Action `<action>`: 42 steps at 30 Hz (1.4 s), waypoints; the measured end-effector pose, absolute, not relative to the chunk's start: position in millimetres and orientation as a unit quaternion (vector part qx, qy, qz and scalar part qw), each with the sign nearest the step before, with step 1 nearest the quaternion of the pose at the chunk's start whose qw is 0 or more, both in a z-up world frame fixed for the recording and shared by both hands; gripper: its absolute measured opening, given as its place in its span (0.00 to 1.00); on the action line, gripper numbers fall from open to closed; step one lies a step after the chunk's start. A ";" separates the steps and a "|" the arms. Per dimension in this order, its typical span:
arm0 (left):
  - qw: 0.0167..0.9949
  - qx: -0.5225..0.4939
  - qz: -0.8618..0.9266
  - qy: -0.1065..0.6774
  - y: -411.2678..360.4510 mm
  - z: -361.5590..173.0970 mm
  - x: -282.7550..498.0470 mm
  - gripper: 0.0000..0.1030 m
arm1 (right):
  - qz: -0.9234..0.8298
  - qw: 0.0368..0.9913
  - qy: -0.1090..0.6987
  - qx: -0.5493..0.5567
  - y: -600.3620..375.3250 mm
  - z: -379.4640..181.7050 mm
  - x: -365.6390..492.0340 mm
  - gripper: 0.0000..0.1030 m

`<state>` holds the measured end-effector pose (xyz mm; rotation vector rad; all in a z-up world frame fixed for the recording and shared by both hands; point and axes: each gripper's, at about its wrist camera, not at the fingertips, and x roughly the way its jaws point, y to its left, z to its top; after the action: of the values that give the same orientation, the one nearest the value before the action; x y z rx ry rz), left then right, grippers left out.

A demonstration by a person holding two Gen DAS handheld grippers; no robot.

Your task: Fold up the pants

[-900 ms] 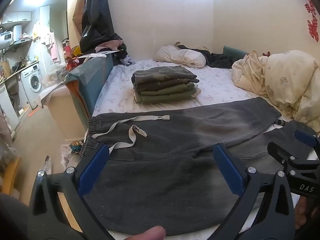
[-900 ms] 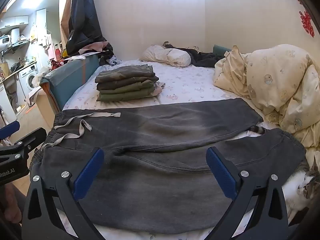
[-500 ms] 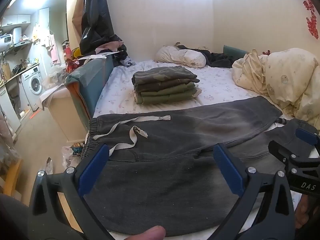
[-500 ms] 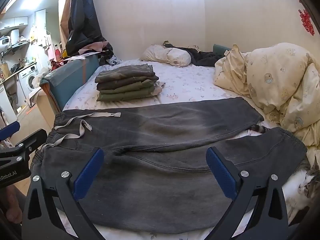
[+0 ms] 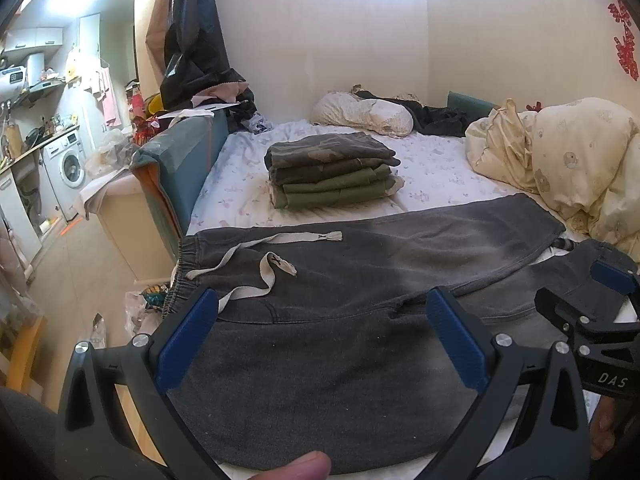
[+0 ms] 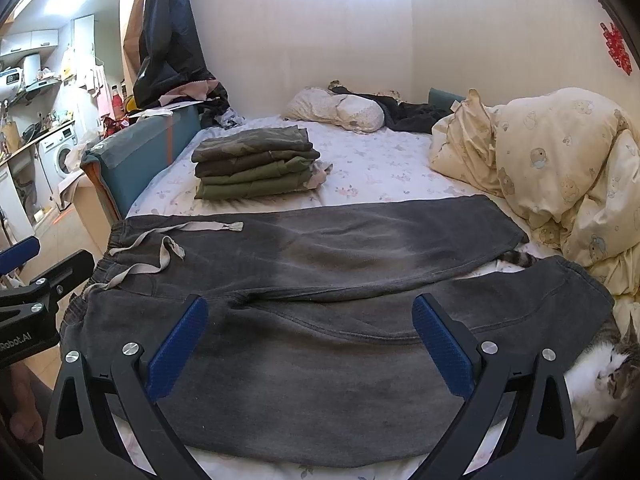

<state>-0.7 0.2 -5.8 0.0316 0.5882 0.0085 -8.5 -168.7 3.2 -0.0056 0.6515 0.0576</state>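
Matt faded grey cloth pants [image 6: 320, 280], ribbed blue plastic pads [image 6: 176, 344], fluffy quilt [image 6: 560, 168]

The location is a small home, with bedroom and kitchen area adjoining. Evidence: a bed [image 6: 372, 168] with a floral sheet, a pillow [image 6: 340, 108] at the far wall and a bunched cream duvet [image 6: 560, 168] at the right. A stack of folded clothes [image 6: 252, 168] lies on the sheet. At the left, a washing machine [image 5: 70, 162] stands under a cluttered counter, with wall cabinets [image 5: 36, 38] above. A cat [image 6: 600, 376] lies at the bed's near corner.
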 end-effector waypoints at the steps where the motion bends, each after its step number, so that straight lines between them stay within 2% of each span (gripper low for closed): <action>1: 0.957 0.016 0.005 0.290 -0.2 -5.5 -0.5 0.99 | 0.028 0.947 0.321 -0.002 -168.5 3.4 -8.4 1.00; 30: 0.961 0.021 0.017 0.275 4.5 -0.5 -1.5 0.99 | 0.022 0.947 0.321 -0.007 -167.0 3.6 -7.4 1.00; 42: 0.955 0.010 0.006 0.296 4.8 -4.2 1.3 0.99 | 0.023 0.947 0.320 -0.002 -168.0 3.1 -8.7 1.00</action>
<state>1.3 4.8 -4.2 0.0196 0.6011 0.0130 -8.7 -168.0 3.1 -0.0036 0.6512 0.0470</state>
